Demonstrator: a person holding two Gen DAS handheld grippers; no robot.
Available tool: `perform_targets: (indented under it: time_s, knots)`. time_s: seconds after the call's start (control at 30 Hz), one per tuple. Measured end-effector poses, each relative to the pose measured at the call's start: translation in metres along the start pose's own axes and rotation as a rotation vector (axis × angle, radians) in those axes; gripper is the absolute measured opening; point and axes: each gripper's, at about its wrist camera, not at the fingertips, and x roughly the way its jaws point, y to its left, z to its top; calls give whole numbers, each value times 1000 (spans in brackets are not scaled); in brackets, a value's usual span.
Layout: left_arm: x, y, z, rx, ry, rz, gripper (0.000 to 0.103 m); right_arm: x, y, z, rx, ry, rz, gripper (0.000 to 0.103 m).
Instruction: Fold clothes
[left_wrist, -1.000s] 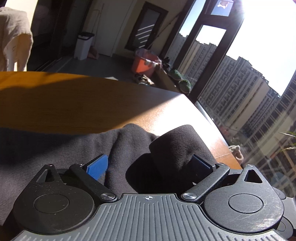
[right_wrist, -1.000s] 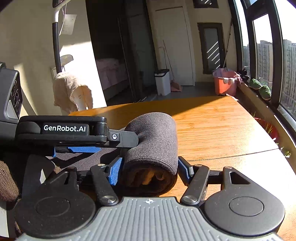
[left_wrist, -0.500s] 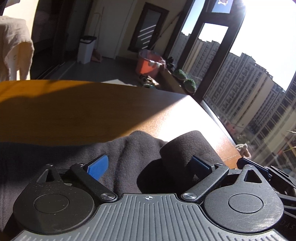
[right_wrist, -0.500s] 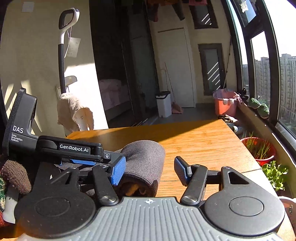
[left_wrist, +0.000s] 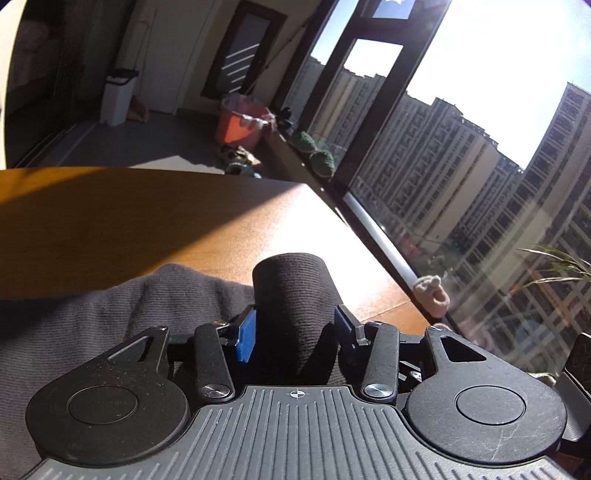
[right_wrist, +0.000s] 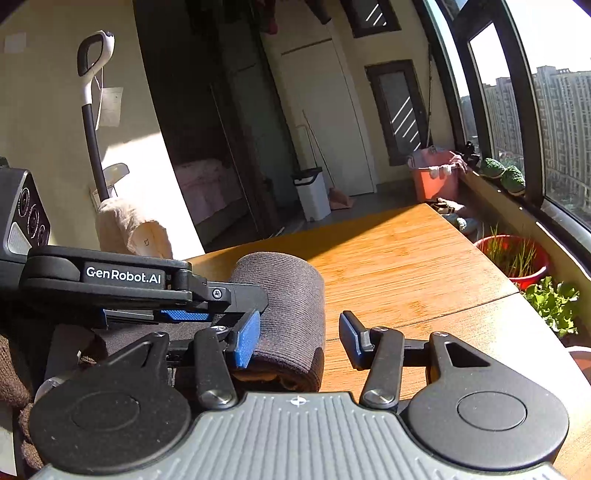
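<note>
Sunlit table (right_wrist: 406, 258) | I'm pinching roll (left_wrist: 291, 295) with left gripper (left_wrist: 295, 328) | right gripper (right_wrist: 299, 339) gaping, holding nothing | garment partly rolled, rest waiting unfolded

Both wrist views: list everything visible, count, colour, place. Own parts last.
Rolled dark grey knit garment: 1, grey, on the table, roll end between the left pads.
Wooden table: 1, orange-brown, under the garment.
Plastic bucket: 1, orange-pink, floor by the window.
White lidded bin: 1, white, floor near the door.
Red plant pot: 1, red, beside the table's window side.
Upright vacuum: 1, white and black, by the wall.
Cream cloth: 1, draped behind the table.
Left hand-held gripper: 1, black with blue pads, shut on the roll.
Right hand-held gripper: 1, black, open, right finger clear of the roll.
</note>
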Motion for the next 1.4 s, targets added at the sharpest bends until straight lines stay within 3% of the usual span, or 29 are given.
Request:
perform_targets:
  time_s: [0.13, 0.23, 0.43, 0.57, 0.8, 0.83, 0.87, 0.93, 1.1, 1.13, 1.2, 1.3, 1.4]
  knots:
    - [7, 8, -3, 39, -3, 101, 61, 1, 3, -1, -19, 9, 13, 59]
    - [5, 21, -2, 1, -8, 99, 71, 2, 5, -1, -32, 16, 11, 64]
    - [-17, 22, 12, -1, -65, 71, 61, 8, 11, 0, -59, 44, -17, 65]
    - [1, 14, 11, 90, -8, 149, 59, 6, 9, 0, -35, 41, 3, 67]
    - [5, 40, 12, -37, 20, 94, 63, 26, 1, 2, 159, 127, 88, 71]
    - [2, 44, 14, -57, 21, 90, 63, 30, 2, 2, 172, 143, 98, 65]
    - [-3, 47, 16, -66, 13, 94, 63, 30, 11, 4, 109, 139, 78, 56]
    - [-14, 52, 20, -80, -5, 104, 63, 28, 31, 6, -21, 129, 37, 53]
    - [-43, 51, 30, -133, -68, 44, 79, 28, 103, -7, -473, 87, -111, 53]
    - [-46, 47, 31, -123, -75, 35, 85, 29, 112, -11, -528, 80, -129, 53]
    - [-46, 40, 29, -80, -73, 48, 88, 31, 131, -19, -638, 64, -160, 53]
    - [-35, 41, 23, -42, -45, 114, 88, 27, 142, -24, -694, 52, -138, 54]
    - [-30, 51, 14, -26, -31, 148, 92, 22, 131, -16, -594, 78, -54, 59]
